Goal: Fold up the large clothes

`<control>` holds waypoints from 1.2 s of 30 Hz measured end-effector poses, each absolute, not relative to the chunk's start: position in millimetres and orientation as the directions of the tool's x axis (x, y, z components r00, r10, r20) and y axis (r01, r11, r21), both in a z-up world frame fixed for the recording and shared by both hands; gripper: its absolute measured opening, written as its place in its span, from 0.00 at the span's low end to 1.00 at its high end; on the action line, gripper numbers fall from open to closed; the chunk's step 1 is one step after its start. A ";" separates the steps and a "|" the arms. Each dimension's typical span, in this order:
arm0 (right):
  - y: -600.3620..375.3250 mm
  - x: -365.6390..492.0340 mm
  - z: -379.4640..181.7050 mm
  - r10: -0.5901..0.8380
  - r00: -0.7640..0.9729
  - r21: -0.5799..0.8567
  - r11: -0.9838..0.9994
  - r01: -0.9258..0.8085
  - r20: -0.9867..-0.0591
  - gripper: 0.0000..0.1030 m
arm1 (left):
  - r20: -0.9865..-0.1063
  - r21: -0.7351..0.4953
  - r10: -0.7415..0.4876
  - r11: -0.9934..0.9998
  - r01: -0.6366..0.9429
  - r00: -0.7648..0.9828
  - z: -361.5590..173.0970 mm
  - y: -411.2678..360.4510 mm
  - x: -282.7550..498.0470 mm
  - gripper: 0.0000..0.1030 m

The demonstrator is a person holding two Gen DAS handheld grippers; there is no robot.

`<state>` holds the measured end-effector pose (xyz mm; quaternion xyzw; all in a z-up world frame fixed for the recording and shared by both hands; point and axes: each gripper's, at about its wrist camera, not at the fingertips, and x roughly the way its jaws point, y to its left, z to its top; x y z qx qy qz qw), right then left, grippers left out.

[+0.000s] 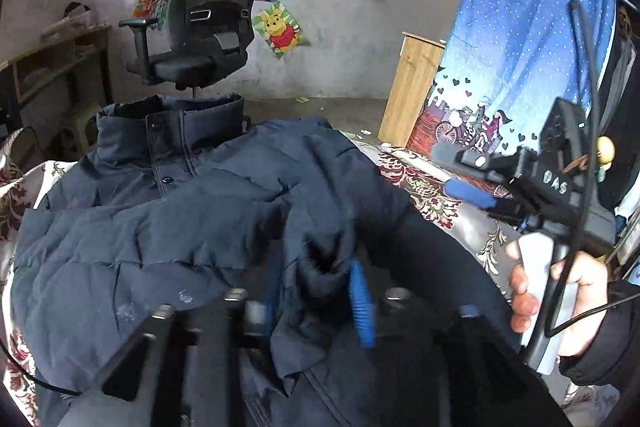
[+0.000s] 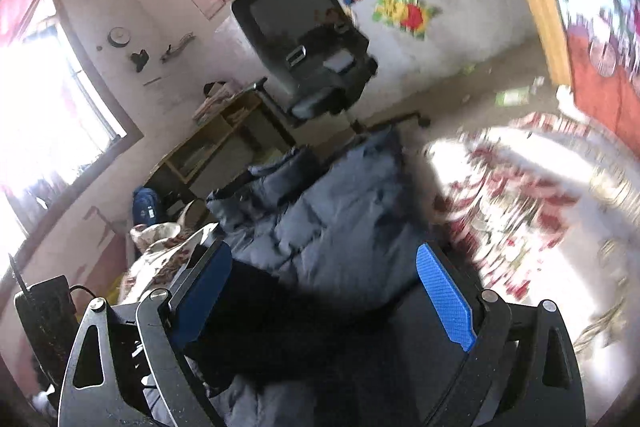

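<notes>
Navy puffer jacket lies front-up on the floral bedspread, collar away from me, one sleeve thrown across its chest. It looks bulky, soft, springy, probably slick; best pinched at cuff or hem seam. My left gripper straddles sleeve fabric, part-open, not pinching; right gripper gapes wide, empty.

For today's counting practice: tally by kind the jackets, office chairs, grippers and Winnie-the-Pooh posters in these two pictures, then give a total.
Navy puffer jacket: 1
Black office chair: 1
Grippers: 2, the left gripper and the right gripper
Pooh poster: 1
Total: 5
</notes>
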<state>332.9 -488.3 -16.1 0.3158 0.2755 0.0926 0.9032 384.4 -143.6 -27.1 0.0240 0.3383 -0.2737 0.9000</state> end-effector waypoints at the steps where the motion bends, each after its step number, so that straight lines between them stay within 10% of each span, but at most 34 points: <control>1: -484.2 339.2 -22.3 0.366 0.820 0.632 0.775 -0.006 -0.440 0.88 | -0.621 -0.137 -0.468 0.855 0.501 0.629 -25.1 -143.5 382.9 0.53; 10: -442.7 350.3 -54.1 0.513 0.733 0.686 0.722 -0.087 -0.447 0.88 | -0.571 -0.127 -0.376 0.919 0.374 0.730 3.0 -87.7 362.6 0.83; 17: -414.5 361.0 -91.4 0.427 0.646 0.595 0.802 0.052 -0.633 0.85 | -0.623 -0.062 -0.100 0.995 0.078 0.776 -3.5 -5.3 370.1 0.93; 31: -395.7 344.6 -64.8 0.284 0.634 0.404 0.914 0.049 -0.719 0.10 | -0.705 0.004 0.104 0.990 -0.142 0.702 -33.5 72.9 371.2 0.94; 36: -399.8 329.4 -34.9 0.279 0.658 0.380 0.925 0.012 -0.699 0.05 | -0.694 0.019 0.106 0.991 -0.129 0.712 -32.6 67.2 370.9 0.94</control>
